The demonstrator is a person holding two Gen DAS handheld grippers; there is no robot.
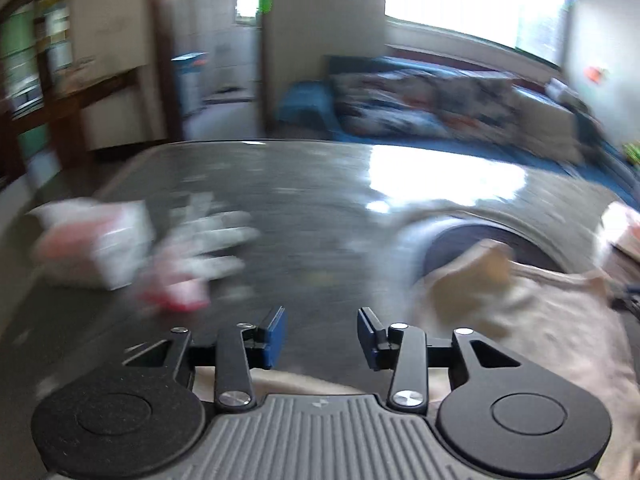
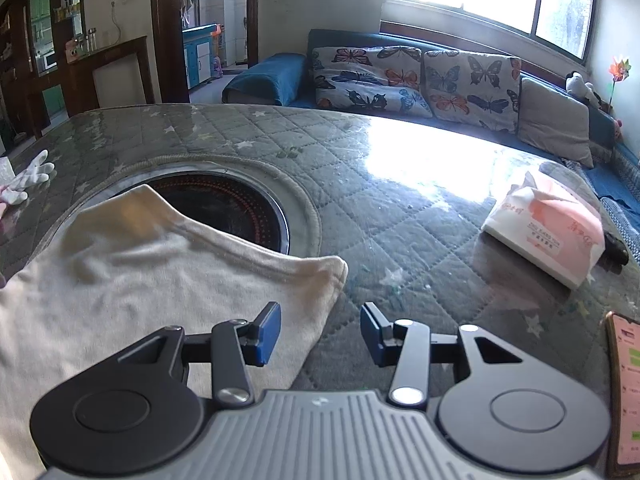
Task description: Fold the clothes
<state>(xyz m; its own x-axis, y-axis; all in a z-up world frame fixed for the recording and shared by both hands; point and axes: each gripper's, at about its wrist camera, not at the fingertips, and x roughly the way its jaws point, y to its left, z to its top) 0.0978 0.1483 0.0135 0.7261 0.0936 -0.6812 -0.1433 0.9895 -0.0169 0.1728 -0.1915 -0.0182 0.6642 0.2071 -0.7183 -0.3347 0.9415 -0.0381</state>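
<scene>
Looking along both grippers, we see the cream garment [image 2: 132,280] spread on the quilted counter [image 2: 400,208], partly covering the round black burner [image 2: 228,208]; its near corner lies just under and left of our right gripper [image 2: 320,332], whose jaws are spread and hold nothing. Our left gripper [image 1: 320,336], jaws also spread, has the cloth to its right in a blurred view, so the right hand seems nearer that edge. A tissue pack [image 2: 548,232], a phone [image 2: 626,396] and a white glove [image 2: 30,178] lie apart from the cloth.
</scene>
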